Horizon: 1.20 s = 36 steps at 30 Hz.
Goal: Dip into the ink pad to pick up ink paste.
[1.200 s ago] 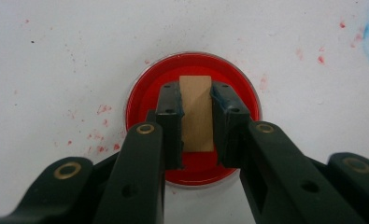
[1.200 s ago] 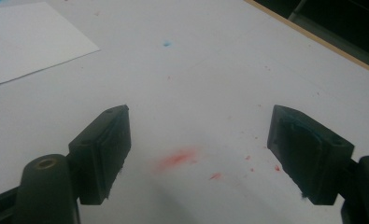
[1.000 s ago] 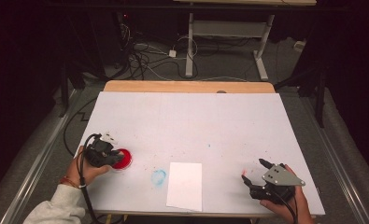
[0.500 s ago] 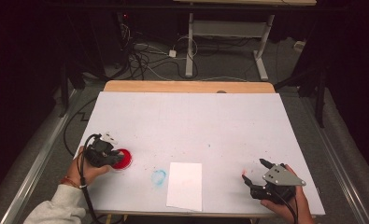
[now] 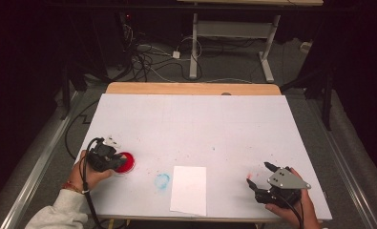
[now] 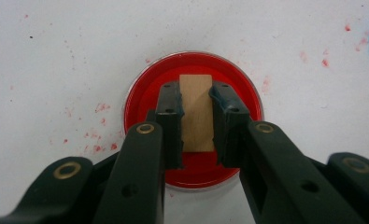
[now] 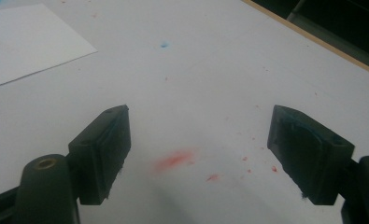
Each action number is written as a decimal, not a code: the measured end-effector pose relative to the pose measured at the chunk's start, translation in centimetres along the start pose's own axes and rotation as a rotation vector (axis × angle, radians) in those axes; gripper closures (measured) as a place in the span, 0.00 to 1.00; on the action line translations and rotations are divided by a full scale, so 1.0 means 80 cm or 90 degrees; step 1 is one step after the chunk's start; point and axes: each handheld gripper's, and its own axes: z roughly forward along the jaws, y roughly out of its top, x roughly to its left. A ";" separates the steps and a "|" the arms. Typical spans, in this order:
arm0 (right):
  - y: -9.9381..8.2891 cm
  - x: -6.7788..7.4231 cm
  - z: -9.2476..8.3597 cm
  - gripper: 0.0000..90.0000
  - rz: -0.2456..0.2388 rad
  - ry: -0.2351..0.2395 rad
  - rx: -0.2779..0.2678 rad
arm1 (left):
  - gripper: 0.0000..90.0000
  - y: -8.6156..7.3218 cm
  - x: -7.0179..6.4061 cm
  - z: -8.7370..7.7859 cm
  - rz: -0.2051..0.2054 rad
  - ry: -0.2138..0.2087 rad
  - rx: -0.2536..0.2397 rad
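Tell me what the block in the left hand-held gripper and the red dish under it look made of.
Block: probably unfinished wood, tan and matte with faint grain. Red dish: likely clear plastic holding glossy red paint or ink; its rim looks transparent and the surface shines.

Wooden block: small tan rectangular piece, standing over the red dish. Red dish: round, shallow, clear-rimmed, near the table's left edge, front part.
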 end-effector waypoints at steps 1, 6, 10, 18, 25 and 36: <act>0.000 0.000 0.000 0.24 0.002 0.000 0.000 | 0.82 0.000 0.000 0.000 0.000 0.000 -0.001; 0.002 -0.001 0.004 0.24 -0.001 0.003 0.000 | 0.82 0.000 -0.001 -0.002 0.001 0.004 -0.006; 0.002 -0.001 0.005 0.24 0.000 0.004 0.002 | 0.82 0.000 -0.001 -0.006 0.000 -0.002 -0.015; 0.002 -0.002 0.005 0.24 -0.001 0.003 -0.001 | 0.82 0.001 -0.003 -0.024 -0.005 0.007 -0.054; 0.002 -0.002 0.005 0.24 -0.001 0.004 0.000 | 0.82 -0.002 -0.002 -0.042 -0.013 0.011 -0.086; 0.003 -0.002 0.005 0.24 0.004 0.003 -0.002 | 0.82 0.001 -0.015 -0.057 0.011 0.010 -0.107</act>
